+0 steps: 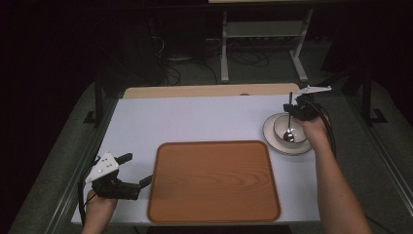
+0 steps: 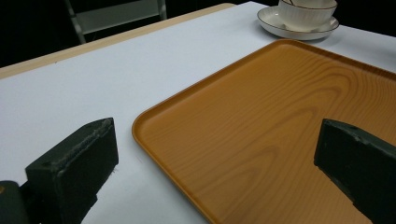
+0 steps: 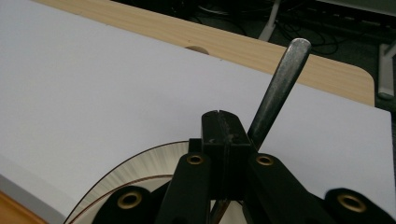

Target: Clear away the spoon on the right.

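The right gripper (image 1: 297, 111) is clamped on the handle of a slim dark metal spoon (image 1: 289, 122), jaws pressed together with the handle standing up beside them in the right gripper view (image 3: 279, 91). The spoon's head sits inside the small white ribbed bowl (image 1: 282, 126), which rests on a white round saucer with a thin dark rim (image 1: 271, 141). Taking the large orange-brown wood-grain tray (image 1: 214, 181) as the landmark, bowl and saucer stand on the white table (image 1: 195, 119) just beyond the tray's far right corner, apart from it.

The left gripper (image 1: 136, 171) waits with its 2 jaws spread wide and holding nothing, just off the tray's near left edge; in the left gripper view the tray's corner (image 2: 261, 135) lies between the jaws.

The step in hand looks like handling the spoon at the bowl, either lifting it out or settling it in; the frames do not tell which. If it is coming out, the next move calls for a straight upward lift so the head clears the bowl's wall without tipping it, then a carry across to the tray. The bowl is light and unheld, so a sideways drag could shift it on the saucer.
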